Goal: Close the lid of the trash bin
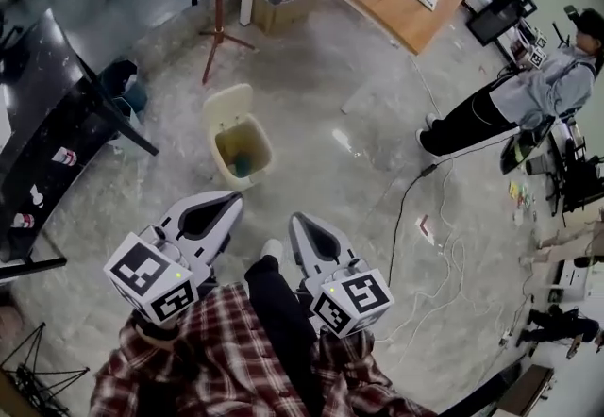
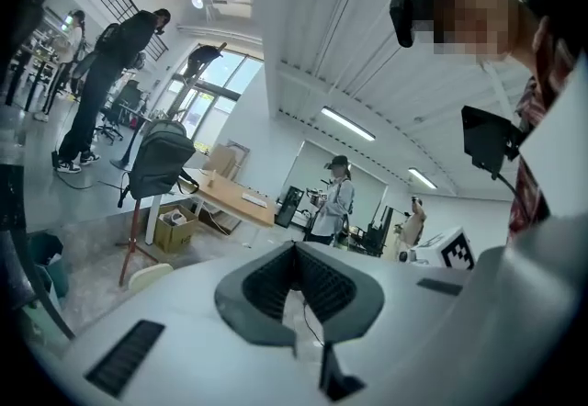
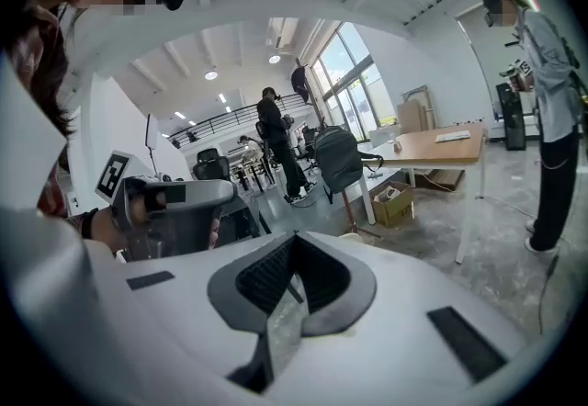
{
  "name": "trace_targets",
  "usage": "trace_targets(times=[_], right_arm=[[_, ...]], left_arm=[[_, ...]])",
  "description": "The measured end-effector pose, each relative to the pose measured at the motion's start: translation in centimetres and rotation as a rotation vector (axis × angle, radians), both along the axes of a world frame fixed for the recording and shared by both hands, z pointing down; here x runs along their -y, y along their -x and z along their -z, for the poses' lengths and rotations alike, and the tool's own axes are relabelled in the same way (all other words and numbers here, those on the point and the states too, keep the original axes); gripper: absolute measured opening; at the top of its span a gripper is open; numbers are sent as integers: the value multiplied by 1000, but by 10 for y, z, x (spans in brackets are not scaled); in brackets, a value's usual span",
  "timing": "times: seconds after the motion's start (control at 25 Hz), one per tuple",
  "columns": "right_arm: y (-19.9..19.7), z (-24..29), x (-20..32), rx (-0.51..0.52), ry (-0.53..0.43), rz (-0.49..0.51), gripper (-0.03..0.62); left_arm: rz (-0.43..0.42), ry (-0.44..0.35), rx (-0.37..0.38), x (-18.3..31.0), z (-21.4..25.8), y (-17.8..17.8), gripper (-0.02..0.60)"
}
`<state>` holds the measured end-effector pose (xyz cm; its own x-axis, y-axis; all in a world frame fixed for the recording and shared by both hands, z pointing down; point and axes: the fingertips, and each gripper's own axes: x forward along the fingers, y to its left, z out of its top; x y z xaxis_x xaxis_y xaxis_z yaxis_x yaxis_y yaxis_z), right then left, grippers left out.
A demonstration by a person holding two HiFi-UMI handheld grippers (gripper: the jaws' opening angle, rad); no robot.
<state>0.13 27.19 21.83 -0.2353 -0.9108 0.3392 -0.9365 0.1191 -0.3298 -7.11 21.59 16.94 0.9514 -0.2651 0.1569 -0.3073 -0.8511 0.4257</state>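
Grey floor [image 1: 321,113] underfoot. Cream trash bin [image 1: 236,134] stands on floor just ahead of both grippers, closer to left one, not touching either. Mouth faces up. Lid [image 1: 226,104] open, swung back on far side, away from grippers. Long axis of bin and lid runs away from grippers. Left gripper [image 1: 226,201] clenched, nothing between jaws. Right gripper [image 1: 295,217] beside it, clenched, empty.

The left gripper [image 2: 296,246] has its fingers [image 2: 262,289] pressed together, empty, aimed across the floor toward a wooden table [image 2: 222,193].
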Motion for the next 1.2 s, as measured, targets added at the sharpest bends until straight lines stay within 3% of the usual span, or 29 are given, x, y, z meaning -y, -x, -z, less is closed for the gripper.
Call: trace_targets(times=[0.28,0.6,0.84,1.2], right_arm=[[-63,-2,37,-23,25,191,14],[-60,-37,83,3,101,317,14],[-52,-43,136,-8,122,360,14],[-41,-37,248,-23,100,371,14]], left_arm=[[186,16,-22,35,2,-43,12],[328,79,2,75,-32,-31,12],[383,82,0,129,-38,-17,12],[390,93,4,215,-45,1,12]])
